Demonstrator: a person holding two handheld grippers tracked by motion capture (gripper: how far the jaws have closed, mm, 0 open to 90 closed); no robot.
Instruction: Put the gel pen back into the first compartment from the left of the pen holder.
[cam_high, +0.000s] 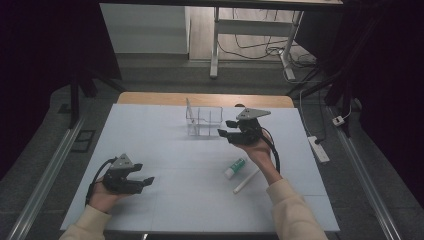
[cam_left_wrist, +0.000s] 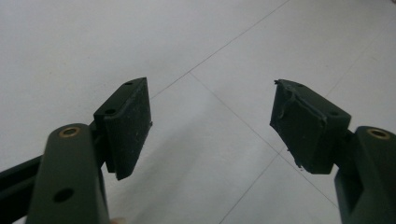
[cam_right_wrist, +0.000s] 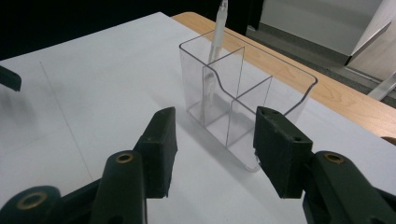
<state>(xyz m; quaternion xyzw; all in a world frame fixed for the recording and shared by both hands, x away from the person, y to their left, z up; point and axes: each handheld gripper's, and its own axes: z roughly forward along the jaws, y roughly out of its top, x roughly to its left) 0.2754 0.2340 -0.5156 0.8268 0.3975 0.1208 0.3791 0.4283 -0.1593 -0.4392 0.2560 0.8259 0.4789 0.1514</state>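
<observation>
R gripper (cam_high: 231, 135) mid-frame, level, jaws apart, empty, beside organizer (cam_high: 204, 121). L gripper (cam_high: 142, 181) lower left, released.

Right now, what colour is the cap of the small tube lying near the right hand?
White, on a green tube; high view shows it best.

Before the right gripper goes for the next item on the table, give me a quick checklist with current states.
1. Right gripper jaws open with nothing between them: ok.
2. Left gripper open, empty, over bare table: ok.
3. Clear organizer upright on the white table: ok.
4. White pen standing in the organizer's far compartment: ok.
5. Small green-and-white tube and white pen-like stick lying free by the right forearm: ok.
6. Which one to take next: cannot tell.
</observation>
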